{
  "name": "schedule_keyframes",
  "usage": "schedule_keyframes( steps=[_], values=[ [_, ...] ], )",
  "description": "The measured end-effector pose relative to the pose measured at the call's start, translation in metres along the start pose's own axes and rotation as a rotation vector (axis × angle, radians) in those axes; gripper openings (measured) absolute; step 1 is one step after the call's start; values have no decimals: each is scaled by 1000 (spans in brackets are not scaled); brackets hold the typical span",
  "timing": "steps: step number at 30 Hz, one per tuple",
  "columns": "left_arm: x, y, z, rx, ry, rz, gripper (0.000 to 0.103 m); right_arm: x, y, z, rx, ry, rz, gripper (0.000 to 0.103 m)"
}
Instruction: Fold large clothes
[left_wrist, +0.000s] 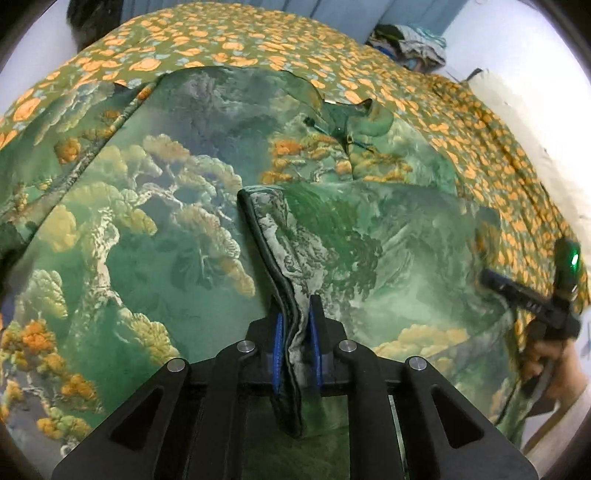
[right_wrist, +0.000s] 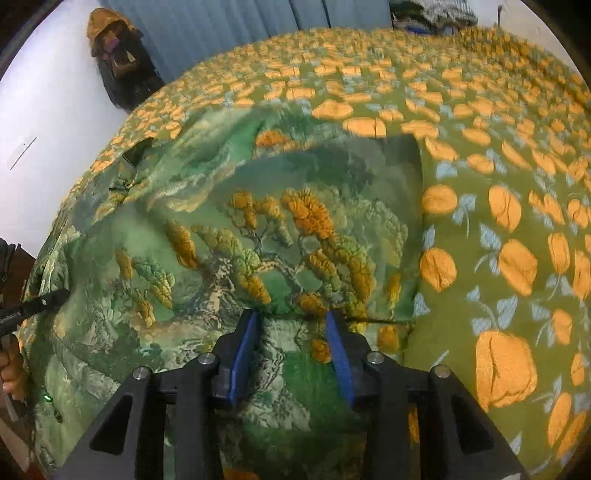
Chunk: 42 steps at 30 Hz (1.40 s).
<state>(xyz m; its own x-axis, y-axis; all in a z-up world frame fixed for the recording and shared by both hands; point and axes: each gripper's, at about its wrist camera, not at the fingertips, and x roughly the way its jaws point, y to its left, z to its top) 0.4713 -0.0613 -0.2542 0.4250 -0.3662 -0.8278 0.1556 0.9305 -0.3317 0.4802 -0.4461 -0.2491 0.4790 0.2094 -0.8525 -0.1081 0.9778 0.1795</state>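
Green brocade: a large garment (left_wrist: 155, 236) printed with clouds, pines and orange foliage lies spread over a bedspread (left_wrist: 229, 44) of olive cloth with orange flowers; its collar end (left_wrist: 347, 122) lies toward the far side.
Left gripper (left_wrist: 297, 325): clenched on a dark-piped hem (left_wrist: 266, 240) of the garment, the edge standing up as a ridge between the blue pads (left_wrist: 277, 332).
Right gripper (right_wrist: 291, 332): jaws partly apart, low over the garment's near right portion; cloth shows between the pads (right_wrist: 243, 347), but I cannot tell whether they press on it.
Person: a hand (left_wrist: 550, 354) carries the right gripper, seen at the edge of the left wrist view.
Background: a pile of clothes (left_wrist: 410, 40) at the far corner, blue curtain (right_wrist: 240, 33) behind the bed.
Step in hand: judged to be the opening of a fold, one edge already pinched and the other hand seeking its matching hold.
Next move calls for: the right jaws to close firmly on the fabric edge, then both hands to lift and carry evenly so the panel lands flat.
Risk: slick fabric may slip or bunch if the holds are uneven.
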Motion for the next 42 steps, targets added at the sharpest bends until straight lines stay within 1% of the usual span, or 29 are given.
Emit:
schedule_keyframes(
  steps=[1,2,4,6,8,10,12,13,14,15,17,18,20,22,23,24,26,27,29,31,32,33,34,35,36,38,40,42],
  values=[
    [0,-1,0,6,-2,1,12,-3,3,4,-11,12,-5,38],
    [0,-1,-2,11,-7,0,12,-13,6,13,-18,5,-5,38],
    [3,0,-4,5,-13,-4,13,-30,7,36,-7,-55,3,38],
    [5,0,-6,10,-30,-5,14,-37,7,61,20,-105,1,38],
    [5,1,-8,8,-39,-6,15,-27,7,77,46,-109,8,38],
    [7,2,-8,7,-40,-5,16,-1,3,80,70,-54,0,38],
    [8,1,-7,11,-39,-1,16,34,1,67,87,52,-19,38],
    [8,0,-6,13,-38,3,16,43,1,57,99,62,-21,38],
    [8,-1,-7,20,-40,9,16,36,3,52,96,15,-29,38],
    [7,0,-8,25,-40,12,16,28,6,48,92,-5,-28,39],
    [9,0,-7,25,-42,9,16,11,12,37,80,-6,5,40],
    [9,1,-8,23,-45,7,16,-5,18,25,43,-10,38,40],
    [10,1,-9,25,-52,8,16,-25,28,-2,-15,18,47,40],
    [11,-1,-10,31,-56,15,16,-36,33,-31,-37,46,59,40],
    [12,-2,-9,35,-55,21,16,-39,34,-43,-52,54,55,40],
    [13,-4,-9,39,-52,29,16,-37,37,-51,-73,55,33,40],
    [11,-7,-8,49,-49,48,16,-27,43,-58,-83,36,-1,40],
    [7,-9,-8,55,-49,60,18,-25,42,-56,-80,32,-16,40],
    [-4,-13,-10,57,-45,94,31,-28,54,-56,-79,15,-75,41],
    [-22,-15,-18,59,-44,102,62,-44,71,-62,-87,-25,-127,41],
    [-30,-15,-23,66,-48,96,69,-54,78,-69,-91,-42,-123,42],
    [-42,-14,-31,80,-51,90,75,-62,83,-75,-92,-48,-96,46],
    [-52,-13,-39,95,-50,86,76,-69,85,-81,-91,-48,-68,48],
    [-59,-10,-45,108,-46,82,76,-79,92,-94,-91,-49,-32,51],
    [-69,-6,-53,123,-39,83,76,-90,99,-110,-96,-56,-12,51],
    [-84,6,-62,131,-33,99,77,-109,112,-137,-119,-78,4,52],
    [-100,24,-67,114,-40,129,79,-123,123,-161,-137,-92,6,52],
    [-118,49,-66,66,-64,149,83,-135,131,-180,-138,-110,5,52]
  ],
)
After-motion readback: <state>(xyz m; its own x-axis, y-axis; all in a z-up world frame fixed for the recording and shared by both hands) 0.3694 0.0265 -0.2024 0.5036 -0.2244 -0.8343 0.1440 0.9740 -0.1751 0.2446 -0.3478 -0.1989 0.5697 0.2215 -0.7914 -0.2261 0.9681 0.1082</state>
